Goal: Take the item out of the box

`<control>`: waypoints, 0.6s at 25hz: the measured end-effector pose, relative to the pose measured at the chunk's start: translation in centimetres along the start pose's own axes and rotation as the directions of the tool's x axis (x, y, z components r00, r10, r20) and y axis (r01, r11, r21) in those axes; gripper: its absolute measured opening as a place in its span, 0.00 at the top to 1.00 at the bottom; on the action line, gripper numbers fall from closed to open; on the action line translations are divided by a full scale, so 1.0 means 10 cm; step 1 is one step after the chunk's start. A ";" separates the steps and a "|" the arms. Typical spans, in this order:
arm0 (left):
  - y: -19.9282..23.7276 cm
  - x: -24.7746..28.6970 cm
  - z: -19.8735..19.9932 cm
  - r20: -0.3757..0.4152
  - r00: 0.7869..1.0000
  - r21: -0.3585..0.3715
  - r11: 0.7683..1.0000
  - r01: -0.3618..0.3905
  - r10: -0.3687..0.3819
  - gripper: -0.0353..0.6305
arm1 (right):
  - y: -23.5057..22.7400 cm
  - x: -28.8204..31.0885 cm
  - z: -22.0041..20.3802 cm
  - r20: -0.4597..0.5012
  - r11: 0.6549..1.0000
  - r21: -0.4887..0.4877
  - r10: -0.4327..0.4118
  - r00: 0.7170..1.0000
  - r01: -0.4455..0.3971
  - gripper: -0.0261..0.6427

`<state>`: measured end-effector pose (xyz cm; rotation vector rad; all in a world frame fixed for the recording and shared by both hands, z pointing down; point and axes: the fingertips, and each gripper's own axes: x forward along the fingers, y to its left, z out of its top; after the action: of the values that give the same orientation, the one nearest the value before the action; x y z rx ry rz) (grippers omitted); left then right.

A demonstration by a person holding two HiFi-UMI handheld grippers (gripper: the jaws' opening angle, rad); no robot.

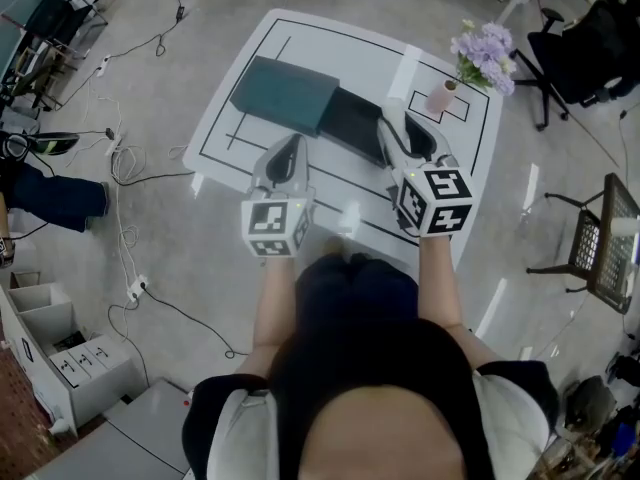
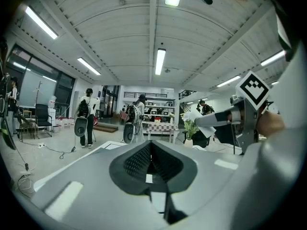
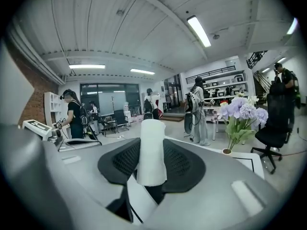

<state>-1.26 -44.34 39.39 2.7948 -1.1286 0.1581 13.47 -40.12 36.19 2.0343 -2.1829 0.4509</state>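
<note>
A dark open box lies on the white table, with its teal lid beside it to the left. My right gripper hangs over the box's right end, shut on a white roll-shaped item that sticks out past the jaws. In the right gripper view the white item stands upright between the black pads of the right gripper. My left gripper hovers over the table's near side, shut and empty; its pads meet in the left gripper view.
A pink vase with purple flowers stands at the table's far right corner, close to the right gripper. Black lines mark the tabletop. Office chairs, cables and white crates surround the table. People stand in the background.
</note>
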 end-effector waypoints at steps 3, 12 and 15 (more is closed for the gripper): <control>-0.03 0.01 0.01 0.002 1.000 0.004 1.000 0.016 -0.016 0.93 | -0.01 -0.08 0.04 0.046 1.000 -0.020 -0.007 0.999 0.008 0.75; -0.11 0.04 0.08 0.018 0.998 0.006 0.998 0.056 -0.056 0.93 | -0.12 -0.34 0.07 0.190 0.997 -0.032 -0.068 0.979 0.075 0.75; -0.16 0.04 0.12 0.028 0.996 -0.005 0.997 0.081 -0.081 0.93 | -0.12 -0.40 0.04 0.225 0.994 -0.052 -0.083 0.971 0.097 0.75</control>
<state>0.17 -43.68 38.13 2.8403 -1.0176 0.1090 15.10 -36.48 34.76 2.2349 -2.1796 0.1474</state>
